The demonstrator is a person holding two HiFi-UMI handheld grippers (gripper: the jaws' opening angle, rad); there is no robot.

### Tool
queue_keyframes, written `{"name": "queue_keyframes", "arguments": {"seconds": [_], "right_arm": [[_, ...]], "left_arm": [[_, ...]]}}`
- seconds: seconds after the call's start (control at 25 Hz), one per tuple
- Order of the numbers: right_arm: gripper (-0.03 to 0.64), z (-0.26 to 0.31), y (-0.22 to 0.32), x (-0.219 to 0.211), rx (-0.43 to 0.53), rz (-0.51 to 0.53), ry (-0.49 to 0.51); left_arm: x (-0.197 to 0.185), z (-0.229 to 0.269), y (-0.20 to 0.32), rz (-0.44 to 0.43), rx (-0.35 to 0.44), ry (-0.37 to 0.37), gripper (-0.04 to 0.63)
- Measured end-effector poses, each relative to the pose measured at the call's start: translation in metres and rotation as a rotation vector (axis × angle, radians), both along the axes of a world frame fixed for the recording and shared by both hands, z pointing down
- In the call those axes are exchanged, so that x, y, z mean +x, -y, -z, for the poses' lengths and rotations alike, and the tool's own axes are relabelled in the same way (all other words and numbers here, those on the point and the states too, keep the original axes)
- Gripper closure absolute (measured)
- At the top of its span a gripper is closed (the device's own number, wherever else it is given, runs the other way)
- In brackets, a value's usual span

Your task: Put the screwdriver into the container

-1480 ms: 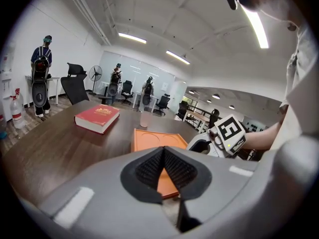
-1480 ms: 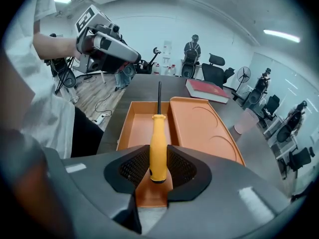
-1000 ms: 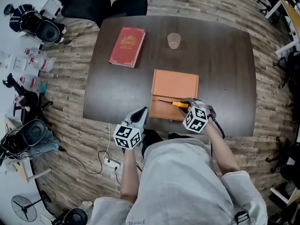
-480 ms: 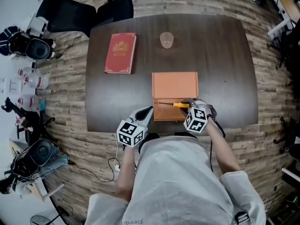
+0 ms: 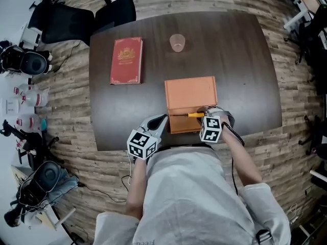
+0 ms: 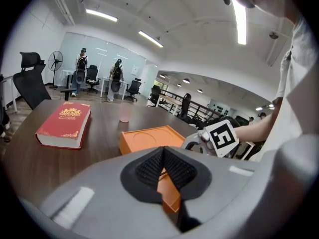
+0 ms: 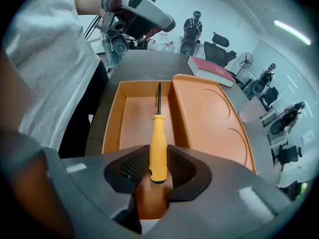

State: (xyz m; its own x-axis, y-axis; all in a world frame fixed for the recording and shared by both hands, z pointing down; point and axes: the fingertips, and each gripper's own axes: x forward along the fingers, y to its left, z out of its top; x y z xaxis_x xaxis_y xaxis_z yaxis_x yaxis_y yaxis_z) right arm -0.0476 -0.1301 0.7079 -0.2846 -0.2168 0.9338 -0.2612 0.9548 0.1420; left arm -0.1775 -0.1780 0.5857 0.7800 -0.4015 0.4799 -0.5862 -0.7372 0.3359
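Note:
An orange container [image 5: 190, 92] lies open near the table's front edge, its shallow tray toward me. My right gripper [image 5: 203, 116] is shut on the yellow handle of the screwdriver [image 5: 192, 115], and the black shaft points left over the tray. In the right gripper view the screwdriver [image 7: 158, 143] hangs just above the tray floor [image 7: 130, 117], lengthwise, beside the lid [image 7: 209, 118]. Whether it touches the floor I cannot tell. My left gripper [image 5: 155, 125] is shut on nothing, just left of the container's front corner. The left gripper view shows the container [image 6: 147, 138] ahead.
A red book [image 5: 125, 60] lies at the table's left and a clear cup [image 5: 177, 42] stands at the back. Dark table [image 5: 240, 60] surface surrounds the container. Black office chairs [image 5: 110, 11] stand beyond the far edge; gear and cables lie on the floor at left.
The head view has shifted, so the table sits a little differently in frame. The right gripper still holds the screwdriver over the tray; the left gripper stays at the front edge.

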Motion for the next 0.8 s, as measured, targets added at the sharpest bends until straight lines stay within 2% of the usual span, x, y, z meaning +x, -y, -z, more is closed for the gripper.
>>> {"name": "queue_keyframes", "arguments": {"seconds": [0.2,0.44,0.8], "right_arm": [[0.508,-0.007,0.0,-0.003,-0.014,-0.027,-0.03],[0.508,-0.023,-0.008,0.008,-0.006,0.015,-0.149],[0.508,-0.032,-0.013,0.005,-0.008,-0.001,-0.172]], "left_arm": [[-0.01,0.001,0.008,-0.008,-0.003,-0.01,0.541],[-0.007,-0.001,0.014,-0.036,-0.002,-0.012,0.541],[-0.009,-0.003,0.015,-0.04,-0.001,0.001,0.541]]}}
